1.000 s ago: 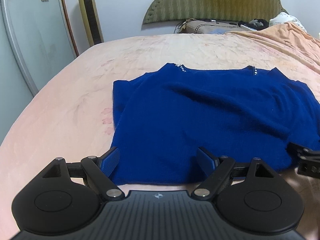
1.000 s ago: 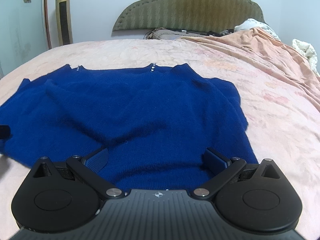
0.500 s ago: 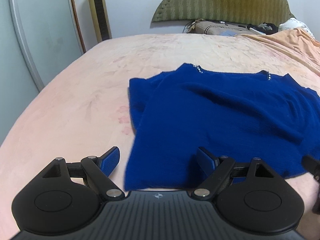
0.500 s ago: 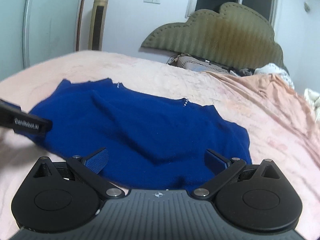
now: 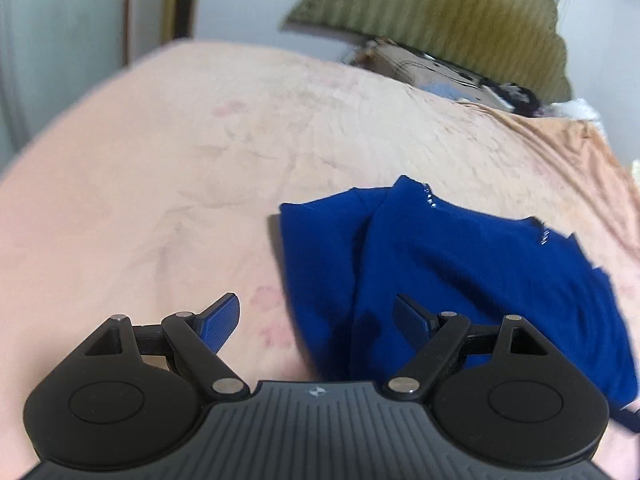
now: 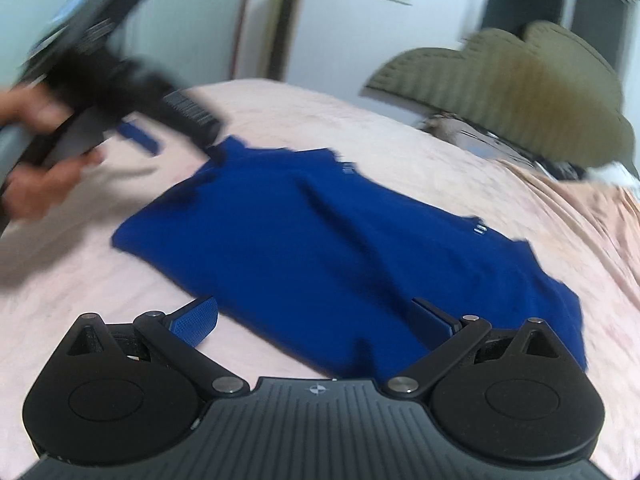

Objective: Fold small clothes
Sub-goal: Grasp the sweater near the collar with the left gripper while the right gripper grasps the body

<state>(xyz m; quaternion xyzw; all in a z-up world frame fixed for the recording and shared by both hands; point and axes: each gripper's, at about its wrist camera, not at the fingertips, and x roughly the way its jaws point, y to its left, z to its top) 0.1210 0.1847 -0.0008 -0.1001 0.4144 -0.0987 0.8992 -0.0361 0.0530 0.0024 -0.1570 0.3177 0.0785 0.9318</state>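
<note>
Plainly, the left wrist view holds one garment, a deep blue sweater (image 5: 472, 280), on one bed covered by a peach-pink blanket (image 5: 160, 184). The left gripper (image 5: 316, 320) hangs above the bed with its two blue-padded fingers spread wide and holding nothing; the sweater's left edge runs between them, one finger over bare blanket, the other over blue knit. The sweater lies mostly flat, one side folded in so a long crease runs down it, with two small rows of shiny beads at the neckline. Bare blanket stretches broadly to the left and ahead, up to a green padded headboard (image 5: 440, 8).

From the right wrist view, the same single sweater (image 6: 340, 260) spreads slantwise across the blanket (image 6: 80, 300), a ridge crossing its middle. The right gripper (image 6: 316, 320) has its fingers wide apart, gripping nothing, above the near hem. The left gripper (image 6: 140, 136), blurred and held in a bare hand (image 6: 36, 184), is raised near the sweater's far left corner. Open blanket lies around the sweater on every side.
</note>
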